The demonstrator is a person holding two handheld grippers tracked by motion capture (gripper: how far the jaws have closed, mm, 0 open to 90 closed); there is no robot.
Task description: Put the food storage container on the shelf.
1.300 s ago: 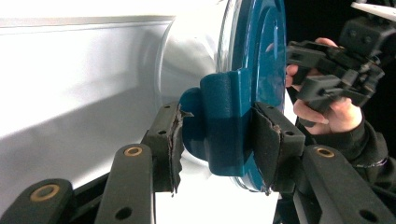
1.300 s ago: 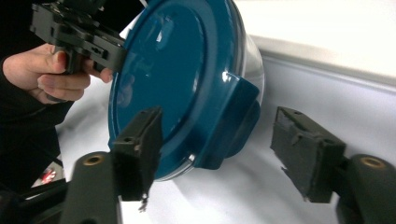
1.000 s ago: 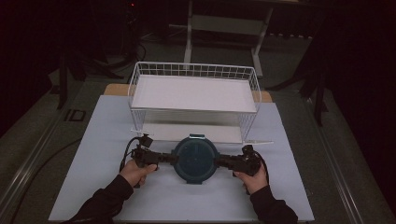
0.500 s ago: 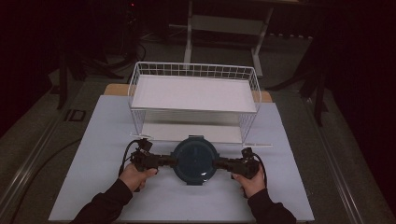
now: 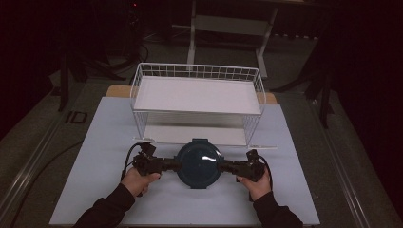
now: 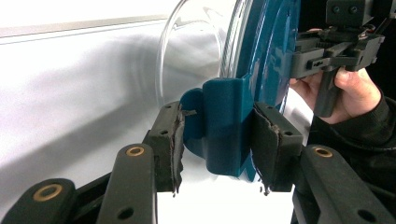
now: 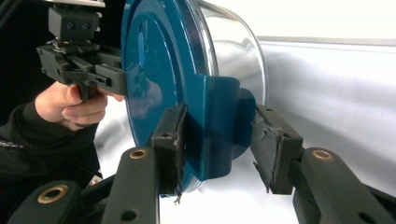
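Container: a round clear bowl (image 6: 187,60) closed with a dark teal lid (image 5: 199,163), sitting near the front middle of the bench, just in front of the wire basket.
Lid: glossy, round, with a latch tab (image 6: 224,123) sticking out on each side; in the gripper views the clear wall of the bowl shows beyond the lid's rim.
Left gripper (image 5: 166,165): held in the person's left hand (image 5: 138,181) at the container's left side, pointing inward; in the left gripper view its jaws pinch the left latch tab, one worn pad (image 6: 169,142) pressed against each face.
Right gripper (image 5: 228,167): held in the person's right hand (image 5: 254,184) at the container's right side, pointing inward; in the right gripper view its jaws sit around the right latch tab (image 7: 219,130), the left pad touching it, the right pad (image 7: 273,149) standing a little off it, so whether the grip is tight I cannot tell.
Bench (image 5: 109,142): covered with a pale sheet, a strip of wooden edge showing at the back corners.
Wire basket (image 5: 142,76): white, raised on wire legs at the back middle of the bench, with a white panel lying in it and another sheet under it.
Sleeves: dark, coming in from the bottom edge of the high view.
Surroundings: dark floor and a pale metal frame (image 5: 228,23) behind the bench.
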